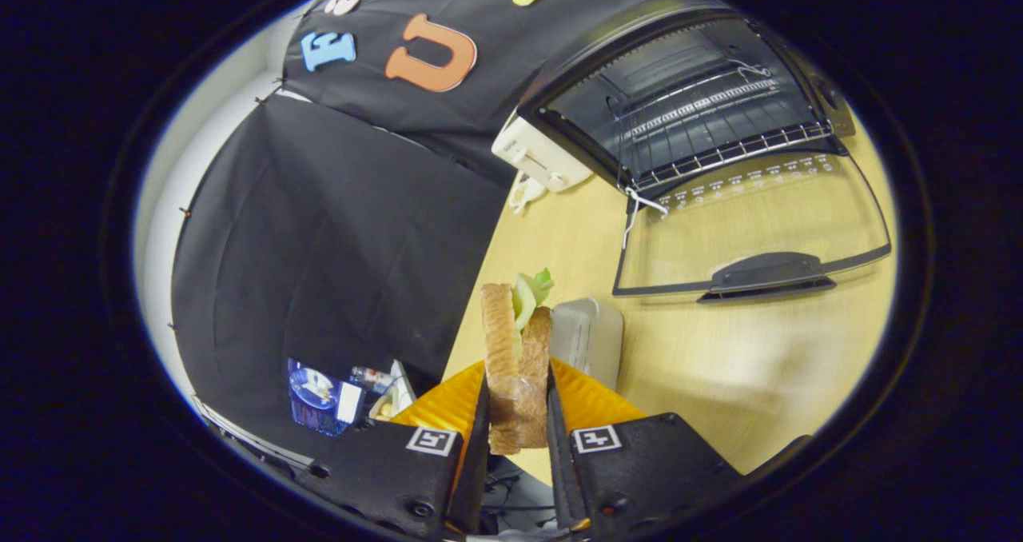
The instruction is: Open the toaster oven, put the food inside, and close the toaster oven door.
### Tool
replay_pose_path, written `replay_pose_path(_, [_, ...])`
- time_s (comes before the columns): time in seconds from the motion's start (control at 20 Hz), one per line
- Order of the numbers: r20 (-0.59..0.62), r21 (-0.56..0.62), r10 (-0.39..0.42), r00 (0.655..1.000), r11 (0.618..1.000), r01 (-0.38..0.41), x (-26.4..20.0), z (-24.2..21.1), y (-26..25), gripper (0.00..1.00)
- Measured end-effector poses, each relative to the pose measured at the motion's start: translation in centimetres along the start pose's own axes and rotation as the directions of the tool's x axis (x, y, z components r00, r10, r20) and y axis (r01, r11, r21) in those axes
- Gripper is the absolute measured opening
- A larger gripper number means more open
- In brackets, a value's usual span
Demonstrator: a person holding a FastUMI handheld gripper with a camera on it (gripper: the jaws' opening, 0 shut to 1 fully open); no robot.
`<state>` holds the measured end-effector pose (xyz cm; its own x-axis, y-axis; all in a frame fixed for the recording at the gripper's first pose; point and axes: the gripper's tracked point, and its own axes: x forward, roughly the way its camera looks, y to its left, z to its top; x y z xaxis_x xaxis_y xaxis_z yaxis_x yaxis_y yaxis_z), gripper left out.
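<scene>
Clamped between the two fingers of the gripper (518,414) is a sandwich (515,358), held on edge with both fingers pressing its bread slices and green lettuce poking out at the far end. It rides above the near edge of the wooden table (719,366), over an orange plate (587,398) that now seems bare, though the fingers hide much of it. Well beyond, the toaster oven (687,94) stands with its glass door (751,238) folded down flat toward the table; its wire rack (719,146) looks empty. To do this step well, I would carry the sandwich high enough to clear the door's handle (763,274), approach squarely over the door, and set it down well back on the rack.
</scene>
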<state>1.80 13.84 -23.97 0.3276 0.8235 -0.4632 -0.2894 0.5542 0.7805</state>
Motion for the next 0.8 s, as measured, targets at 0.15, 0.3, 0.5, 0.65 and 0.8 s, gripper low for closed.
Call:
replay_pose_path(0.15, [0.097, -0.024, 0.041, 0.994, 0.999, -0.039, -0.3, 1.9, 0.3, 0.39])
replay_pose_path(0.3, [0.241, -0.002, 0.086, 0.967, 0.996, -0.088, -1.0, 4.7, 0.6, 0.39])
replay_pose_path(0.5, [0.485, 0.043, 0.12, 0.866, 0.986, -0.16, -3.3, 9.4, 0.1, 0.39])
replay_pose_path(0.65, [0.633, 0.125, 0.037, 0.773, 0.981, -0.15, -5.3, 12.4, -2.3, 0.39])
replay_pose_path(0.8, [0.686, 0.186, -0.002, 0.728, 0.967, -0.174, -6.0, 13.8, -3.6, 0.38])
